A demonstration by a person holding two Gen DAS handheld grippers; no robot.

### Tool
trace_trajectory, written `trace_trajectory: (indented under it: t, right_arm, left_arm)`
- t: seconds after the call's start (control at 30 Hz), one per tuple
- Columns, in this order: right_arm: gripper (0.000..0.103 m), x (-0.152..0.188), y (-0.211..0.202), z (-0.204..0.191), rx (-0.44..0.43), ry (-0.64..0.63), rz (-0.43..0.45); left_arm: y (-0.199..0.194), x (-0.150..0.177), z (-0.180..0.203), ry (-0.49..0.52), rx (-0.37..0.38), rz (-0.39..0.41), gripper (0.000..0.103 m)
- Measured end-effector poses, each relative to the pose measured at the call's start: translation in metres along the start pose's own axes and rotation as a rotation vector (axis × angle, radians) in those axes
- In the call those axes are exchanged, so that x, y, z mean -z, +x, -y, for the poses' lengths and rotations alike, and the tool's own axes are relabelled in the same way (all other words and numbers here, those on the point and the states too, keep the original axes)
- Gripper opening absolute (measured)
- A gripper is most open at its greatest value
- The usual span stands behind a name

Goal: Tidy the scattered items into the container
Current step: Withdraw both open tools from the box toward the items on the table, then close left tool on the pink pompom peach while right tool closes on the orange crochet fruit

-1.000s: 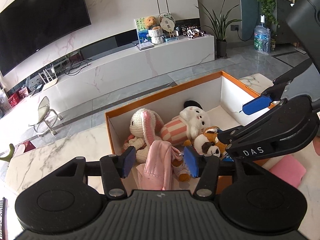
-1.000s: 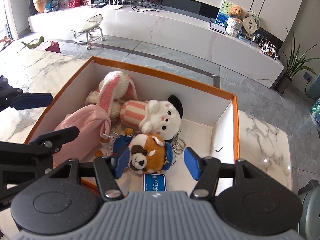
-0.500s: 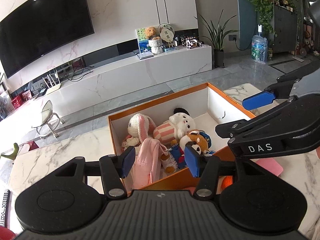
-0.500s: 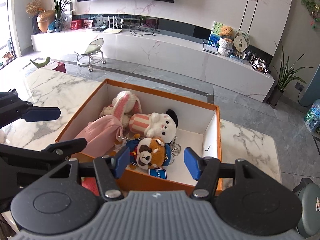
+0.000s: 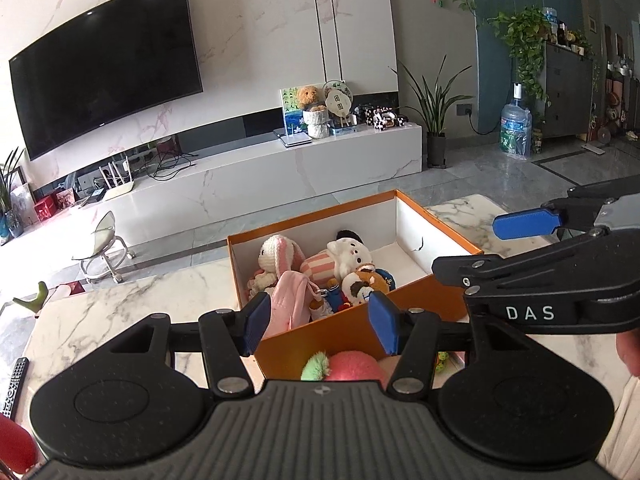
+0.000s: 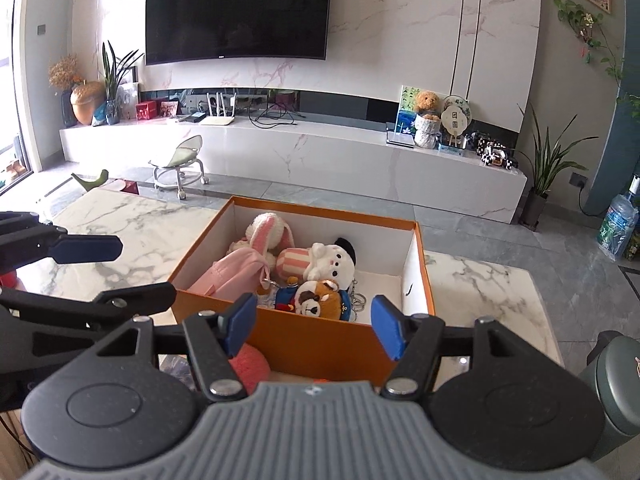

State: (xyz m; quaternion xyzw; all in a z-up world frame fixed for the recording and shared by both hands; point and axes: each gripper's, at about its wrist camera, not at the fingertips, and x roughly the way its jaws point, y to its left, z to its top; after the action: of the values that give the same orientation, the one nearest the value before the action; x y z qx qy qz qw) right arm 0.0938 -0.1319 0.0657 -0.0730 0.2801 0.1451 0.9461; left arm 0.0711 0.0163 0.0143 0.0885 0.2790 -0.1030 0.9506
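Observation:
An orange box (image 5: pixel 452 237) (image 6: pixel 320 210) with white inner walls stands on the marble table. In it lie a white and pink bunny (image 5: pixel 276 254) (image 6: pixel 266 230), a pink pouch (image 5: pixel 290 304) (image 6: pixel 236 276), a striped white plush (image 5: pixel 340 256) (image 6: pixel 328 258) and a red panda plush (image 5: pixel 362 284) (image 6: pixel 320 298). A pink plush with a green tuft (image 5: pixel 348 366) (image 6: pixel 250 368) lies outside, against the box's near wall. My left gripper (image 5: pixel 319 326) hangs open and empty above that wall. My right gripper (image 6: pixel 313 330) is beside it, its jaws opening with nothing between them.
A remote control (image 5: pixel 14 384) lies at the table's left edge, near a red object (image 5: pixel 12 448). A dark green cylinder (image 6: pixel 616 384) stands close on the right. Beyond the table (image 6: pixel 140 220) are grey floor, a small stool (image 6: pixel 178 164) and a long white TV console.
Both grippers have drawn back and risen from above the box's inside. The box looks smaller, its orange near wall shows, and the pink plush in front of it has come into view.

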Motion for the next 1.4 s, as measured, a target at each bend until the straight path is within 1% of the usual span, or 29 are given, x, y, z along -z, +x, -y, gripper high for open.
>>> trace_trajectory:
  t: [0.17,0.27,0.37,0.43,0.5,0.63,0.8,0.9,1.1,1.23,1.33,1.37,1.4]
  right_arm:
    - [0.067,0.019,-0.023,-0.005,0.013,0.049,0.049]
    - [0.067,0.034,-0.034,-0.007,0.028,0.095,0.083]
    - [0.067,0.051,-0.04,-0.01,0.049,0.116,0.099]
    - [0.067,0.063,-0.041,-0.011,0.064,0.132,0.103]
    - [0.067,0.075,-0.042,-0.011,0.081,0.153,0.103]
    - [0.067,0.099,-0.038,-0.011,0.102,0.189,0.082]
    - [0.067,0.128,-0.027,-0.017,0.141,0.172,0.063]
    - [0.067,0.14,-0.015,-0.016,0.132,0.185,0.028]
    - [0.067,0.15,0.007,-0.012,0.141,0.178,0.001]
    - [0.067,0.151,0.023,-0.008,0.144,0.171,-0.012]
    - [0.063,0.151,0.034,-0.006,0.138,0.166,-0.021]
    - [0.058,0.15,0.039,-0.006,0.135,0.161,-0.025]
    - [0.055,0.15,0.042,-0.006,0.134,0.155,-0.027]
  left_arm:
    - [-0.016,0.017,-0.001,-0.051,0.016,0.033,0.064]
    - [-0.022,0.031,-0.001,-0.073,0.0,0.052,0.064]
    - [-0.026,0.048,0.0,-0.088,-0.019,0.048,0.064]
    - [-0.028,0.06,0.001,-0.099,-0.029,0.043,0.069]
    - [-0.026,0.07,0.0,-0.115,-0.032,0.031,0.071]
    - [-0.019,0.087,0.001,-0.143,-0.035,-0.008,0.073]
    - [-0.009,0.102,0.003,-0.162,-0.039,-0.017,0.074]
    - [0.001,0.11,0.006,-0.179,-0.047,-0.024,0.074]
    - [0.025,0.115,0.01,-0.196,-0.033,-0.054,0.074]
    - [0.043,0.115,0.008,-0.213,-0.04,-0.066,0.074]
    - [0.055,0.113,0.006,-0.215,-0.055,-0.075,0.074]
    - [0.059,0.112,0.005,-0.217,-0.058,-0.076,0.074]
    - [0.062,0.11,0.003,-0.22,-0.06,-0.076,0.074]
